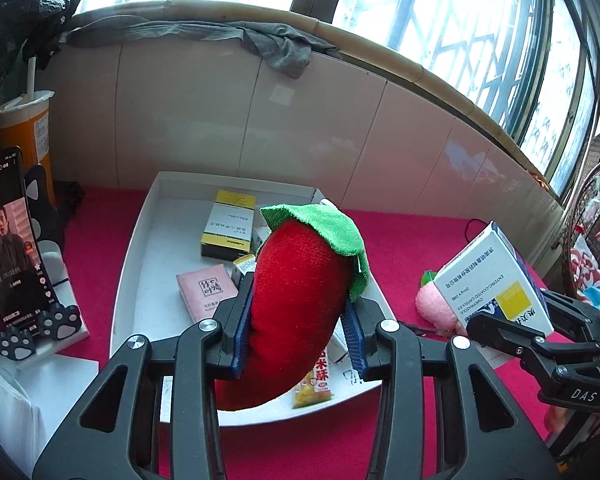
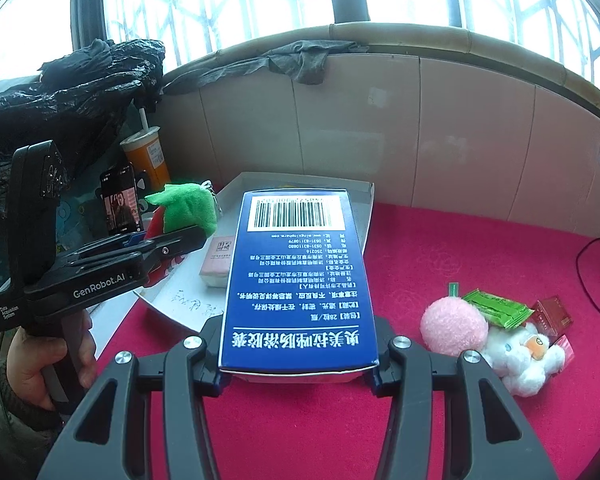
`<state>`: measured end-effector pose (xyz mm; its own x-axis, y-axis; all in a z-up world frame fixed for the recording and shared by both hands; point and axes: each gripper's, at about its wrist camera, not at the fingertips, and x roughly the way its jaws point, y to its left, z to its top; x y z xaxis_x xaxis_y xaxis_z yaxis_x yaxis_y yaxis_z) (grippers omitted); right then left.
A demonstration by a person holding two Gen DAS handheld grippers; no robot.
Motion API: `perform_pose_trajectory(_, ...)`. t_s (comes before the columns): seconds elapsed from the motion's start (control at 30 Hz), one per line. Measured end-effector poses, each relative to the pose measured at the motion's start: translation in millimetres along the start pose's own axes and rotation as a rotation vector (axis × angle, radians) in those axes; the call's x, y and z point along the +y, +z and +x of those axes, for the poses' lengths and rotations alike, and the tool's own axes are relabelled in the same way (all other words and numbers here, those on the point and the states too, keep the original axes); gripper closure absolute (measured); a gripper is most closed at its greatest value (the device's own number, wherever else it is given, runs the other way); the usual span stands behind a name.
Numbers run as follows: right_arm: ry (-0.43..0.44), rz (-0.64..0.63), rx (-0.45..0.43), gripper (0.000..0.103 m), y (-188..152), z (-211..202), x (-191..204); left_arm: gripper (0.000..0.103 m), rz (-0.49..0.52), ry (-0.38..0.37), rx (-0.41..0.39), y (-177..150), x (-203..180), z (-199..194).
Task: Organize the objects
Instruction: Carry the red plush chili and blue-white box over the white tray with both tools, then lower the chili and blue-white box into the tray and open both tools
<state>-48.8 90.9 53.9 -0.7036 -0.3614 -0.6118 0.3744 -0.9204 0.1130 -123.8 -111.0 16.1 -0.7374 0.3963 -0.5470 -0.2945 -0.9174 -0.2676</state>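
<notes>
The plush chili (image 1: pixel 296 304) sits clamped in my left gripper (image 1: pixel 298 344), both blue pads pressing into its red body, its green cap pointing away from me and its tail hanging below the fingers. I judge it to be held above the near half of the white tray (image 1: pixel 140 248), not resting on it. My right gripper (image 2: pixel 298 364) is closed on the blue medicine box (image 2: pixel 296 276), held flat with the barcode end forward, over the red cloth (image 2: pixel 440 248) just beside the tray's right wall. To finish this step well, I'd lower the chili until its tail touches the tray floor before easing the fingers apart, and aim for the bare patch toward the near left, since a yellow snack packet (image 1: pixel 314 380) lies right under it and a pink booklet (image 1: pixel 206 292) sits just beyond. Farther in, the yellow-and-white box (image 1: pixel 228 226) takes the back of the tray, so the blue box would fit best along the right side. A pink pompom (image 2: pixel 454 324), white plush toy (image 2: pixel 520 356) and green sachet (image 2: pixel 496 308) wait out on the cloth, well apart from the tray.
</notes>
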Motion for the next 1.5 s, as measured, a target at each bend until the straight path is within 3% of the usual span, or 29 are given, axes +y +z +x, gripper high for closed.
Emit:
perform_pose_trajectory(0.37,-0.020,0.027,0.040,0.053,31.9,45.8,-3.9,0.064,-0.026,0.045,-0.002,28.3,29.3,17.1)
perform_pose_trajectory(0.77,-0.045,-0.007,0.110,0.053,50.5,126.6,1.0,0.064,-0.076,0.085,0.049,21.7,53.0,51.5)
perform_pose_trajectory(0.9,-0.075,-0.032,0.103,0.052,55.2,145.3,6.7,0.060,-0.099,0.088,0.077,21.3,59.8,60.3)
perform_pose_trajectory(1.0,-0.094,-0.008,0.072,0.048,61.0,146.9,3.1,0.038,-0.105,0.101,0.088,21.5,60.9,61.1)
perform_pose_trajectory(1.03,-0.086,0.006,0.064,0.038,62.2,144.9,1.2,0.020,-0.094,0.121,0.082,21.4,59.7,59.3)
perform_pose_trajectory(1.17,-0.081,0.005,0.052,0.031,60.3,133.6,-2.1,0.000,-0.063,0.188,0.025,20.2,51.5,45.6)
perform_pose_trajectory(1.33,-0.085,0.003,0.008,0.027,52.9,108.0,-3.2,0.000,-0.038,0.249,-0.027,17.0,38.0,26.5)
perform_pose_trajectory(1.5,-0.041,0.029,-0.023,0.025,40.7,79.2,-9.4,0.000,-0.066,0.251,-0.056,8.3,25.5,11.8)
